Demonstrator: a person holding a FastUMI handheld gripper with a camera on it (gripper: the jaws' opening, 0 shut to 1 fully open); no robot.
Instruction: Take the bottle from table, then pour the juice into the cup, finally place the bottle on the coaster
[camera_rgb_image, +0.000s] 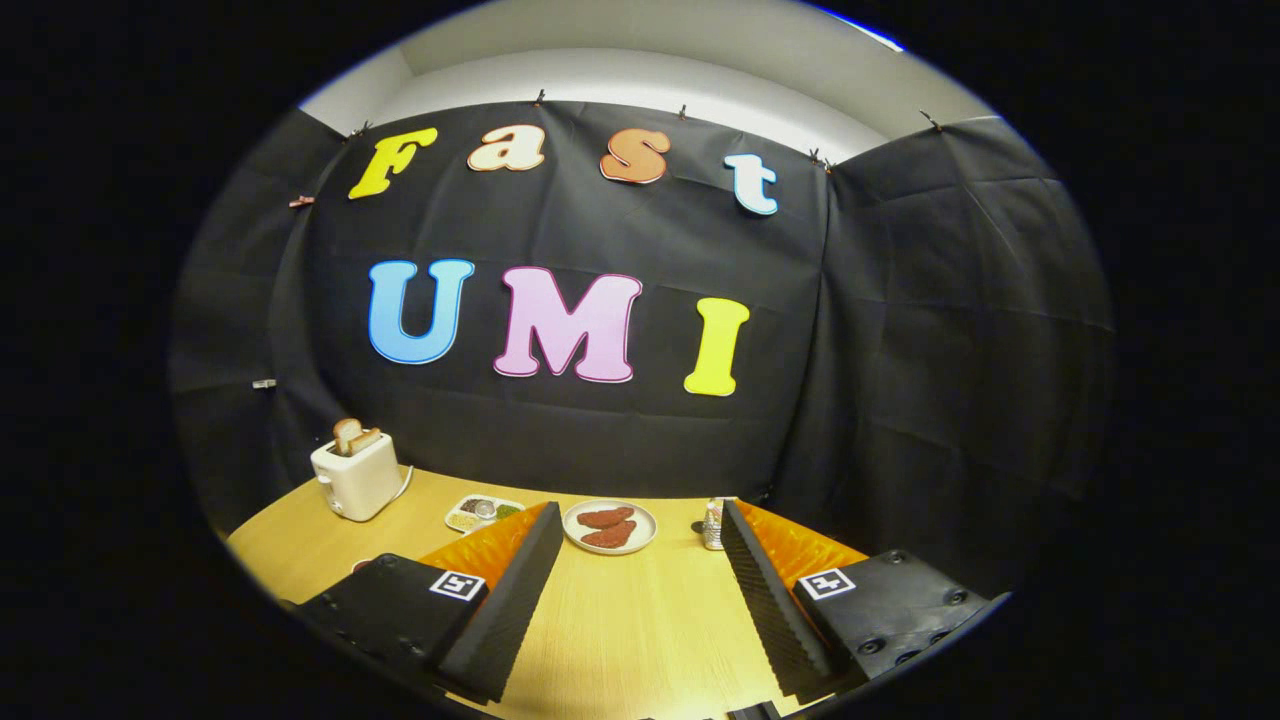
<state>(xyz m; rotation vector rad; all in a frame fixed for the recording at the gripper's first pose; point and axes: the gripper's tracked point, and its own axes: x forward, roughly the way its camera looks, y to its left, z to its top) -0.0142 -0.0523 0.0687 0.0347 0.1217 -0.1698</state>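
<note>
While the gripper (632, 600) fingers spread over bare table (640, 620), an upright bottle (713, 524) stands lower centre, beside a plate (610, 527).

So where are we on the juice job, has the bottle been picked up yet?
Nothing looks done yet. The hand-held gripper is open above the wooden table, with nothing between its fingers. A small bottle-like item stands just ahead of the right finger, beside a plate of food; a toaster stands further left. Grasping, pouring and setting it on the coaster all remain.
</note>
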